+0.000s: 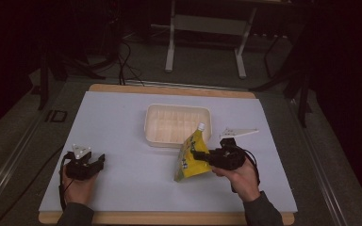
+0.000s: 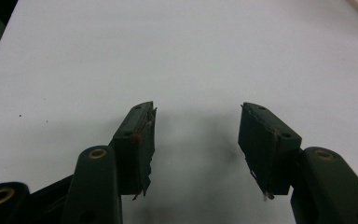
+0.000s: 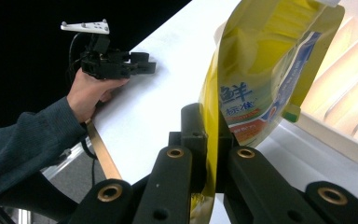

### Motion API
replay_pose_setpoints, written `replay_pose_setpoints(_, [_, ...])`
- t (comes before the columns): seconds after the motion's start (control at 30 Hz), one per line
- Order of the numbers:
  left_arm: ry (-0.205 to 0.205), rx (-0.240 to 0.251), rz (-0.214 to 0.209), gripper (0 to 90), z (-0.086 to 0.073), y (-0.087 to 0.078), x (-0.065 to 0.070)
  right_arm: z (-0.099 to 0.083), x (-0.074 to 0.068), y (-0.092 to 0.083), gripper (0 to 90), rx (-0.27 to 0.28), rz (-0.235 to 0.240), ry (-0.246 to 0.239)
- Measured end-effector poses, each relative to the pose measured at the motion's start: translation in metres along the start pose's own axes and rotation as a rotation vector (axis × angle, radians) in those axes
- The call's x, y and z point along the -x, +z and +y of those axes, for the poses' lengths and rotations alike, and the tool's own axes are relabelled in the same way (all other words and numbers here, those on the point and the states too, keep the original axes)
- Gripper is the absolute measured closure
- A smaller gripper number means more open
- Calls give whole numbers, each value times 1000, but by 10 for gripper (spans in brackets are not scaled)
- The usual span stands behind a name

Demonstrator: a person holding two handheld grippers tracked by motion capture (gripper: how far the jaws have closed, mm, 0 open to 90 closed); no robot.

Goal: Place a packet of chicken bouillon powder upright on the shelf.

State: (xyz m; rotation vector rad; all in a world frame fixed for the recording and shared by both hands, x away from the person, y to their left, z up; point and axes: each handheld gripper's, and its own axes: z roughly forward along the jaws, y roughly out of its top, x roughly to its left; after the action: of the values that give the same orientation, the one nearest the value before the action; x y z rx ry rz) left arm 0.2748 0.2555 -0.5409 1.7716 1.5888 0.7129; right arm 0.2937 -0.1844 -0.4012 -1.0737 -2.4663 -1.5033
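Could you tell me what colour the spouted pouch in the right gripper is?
The soft spouted pouch is mainly yellow with a white cap, clearest in the right gripper view.

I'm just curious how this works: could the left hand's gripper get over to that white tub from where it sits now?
Probably yes. The left gripper rests open on the white mat, with bare mat between it and the tub. The yellow pouch, in the right gripper, hangs off to the tub's other side.

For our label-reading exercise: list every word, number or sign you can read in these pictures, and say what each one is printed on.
"鲜": large blue character on the yellow pouch, seen in the right gripper view.
"标": smaller blue character in the line just below on the same pouch; the characters beside it are too blurred to read.
Print on the pouch in the high view: too small to read.
White tray and table sheet: no writing.
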Motion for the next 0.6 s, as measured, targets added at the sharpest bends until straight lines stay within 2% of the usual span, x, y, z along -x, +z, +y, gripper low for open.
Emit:
replay_pose_setpoints(0.33, [-4,2,-3,454,0,0,0,11,-10,1,900,-11,-24,-47])
replay_pose_setpoints(0.6, [1,-4,-2,454,0,0,0,18,-16,-3,900,5,-23,-66])
